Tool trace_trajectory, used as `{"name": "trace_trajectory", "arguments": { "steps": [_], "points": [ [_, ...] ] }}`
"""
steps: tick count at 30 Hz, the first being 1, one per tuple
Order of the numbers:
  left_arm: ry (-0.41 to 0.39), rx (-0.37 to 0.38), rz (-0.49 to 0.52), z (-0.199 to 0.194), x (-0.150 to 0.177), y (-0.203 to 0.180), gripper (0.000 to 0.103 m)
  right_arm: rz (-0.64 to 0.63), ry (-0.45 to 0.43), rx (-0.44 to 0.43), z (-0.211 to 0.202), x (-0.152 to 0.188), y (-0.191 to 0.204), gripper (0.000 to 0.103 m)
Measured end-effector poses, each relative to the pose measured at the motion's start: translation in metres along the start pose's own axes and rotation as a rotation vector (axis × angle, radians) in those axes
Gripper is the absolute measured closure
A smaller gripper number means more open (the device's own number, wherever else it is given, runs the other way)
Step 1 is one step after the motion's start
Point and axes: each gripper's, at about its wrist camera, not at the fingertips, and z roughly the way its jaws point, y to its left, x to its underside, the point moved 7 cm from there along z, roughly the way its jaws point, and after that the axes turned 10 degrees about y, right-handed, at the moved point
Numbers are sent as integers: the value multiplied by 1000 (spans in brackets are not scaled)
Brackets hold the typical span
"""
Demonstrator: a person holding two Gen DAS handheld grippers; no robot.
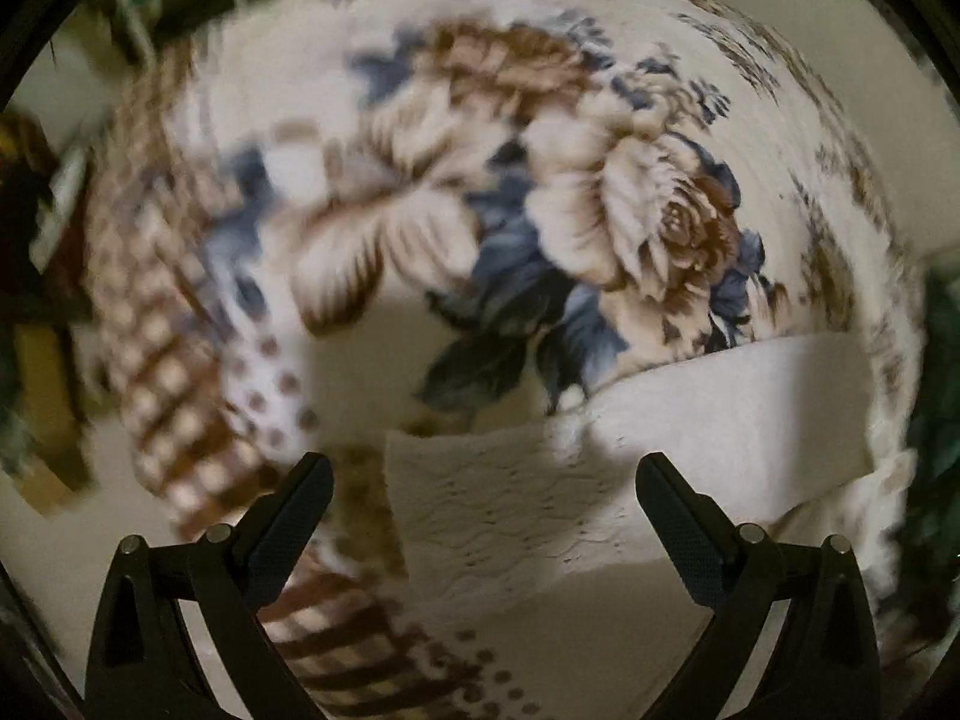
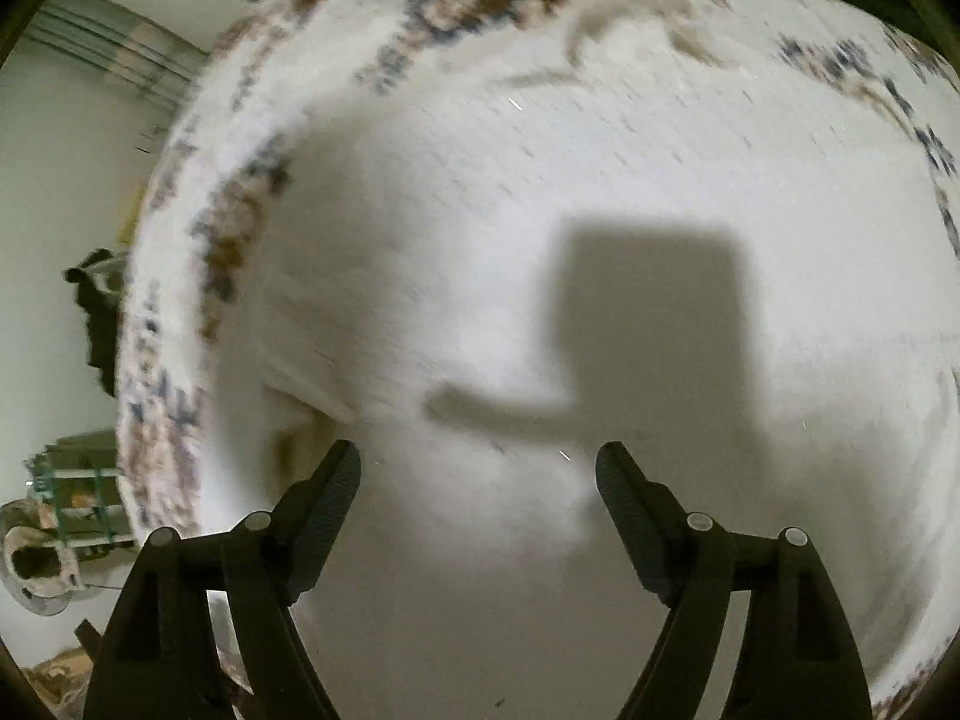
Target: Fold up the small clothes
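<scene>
A small white lacy garment (image 1: 600,468) lies on a floral blanket (image 1: 456,192), folded, with a textured lace part near my left gripper and a smoother part to the right. My left gripper (image 1: 483,480) is open and empty, its fingers either side of the lace part, just above it. My right gripper (image 2: 478,468) is open and empty over a plain white stretch of the blanket (image 2: 540,180). The garment does not show clearly in the right wrist view. Both views are blurred.
The blanket has brown and blue roses and a checked brown border (image 1: 156,360). Its edge (image 2: 174,276) runs down the left of the right wrist view, with floor, a dark object (image 2: 99,312) and a green rack (image 2: 78,486) beyond. A gripper's shadow (image 2: 648,324) falls on the blanket.
</scene>
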Motion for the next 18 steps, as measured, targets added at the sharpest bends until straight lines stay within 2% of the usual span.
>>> {"name": "trace_trajectory", "arguments": {
  "steps": [2, 3, 4, 5, 6, 7, 10, 13, 16, 18],
  "points": [
    [50, 11, -20, 22, 0, 5, 1, 13, 18, 8, 11, 7, -6, 20],
    [69, 19, -18, 33, 0, 6, 8, 21, 23, 6, 14, 10, -8, 20],
    [85, 1, -14, 43, 1, 6, 24, 28, 28, 4, 17, 14, -10, 21],
    [89, -12, 0, 47, 2, 3, 33, 33, 38, 3, 21, 19, -12, 20],
    [74, -30, 22, 47, 2, -1, 61, 33, 46, 4, 23, 22, -13, 20],
    [64, -42, 41, 44, 1, -5, 95, 31, 51, 5, 26, 23, -11, 20],
    [-18, -21, 68, 16, -6, -20, 95, 15, 48, 53, 29, 26, -11, 21],
    [-118, -16, 93, -23, -31, -30, 95, -23, 13, 115, 27, 25, -4, 20],
    [-200, -17, 78, -48, -75, -20, 95, -40, -7, 115, 24, 24, 3, 21],
    [-226, 5, 47, -53, -105, -8, 94, -45, -7, 98, 25, 24, 10, 21]
  ]
}}
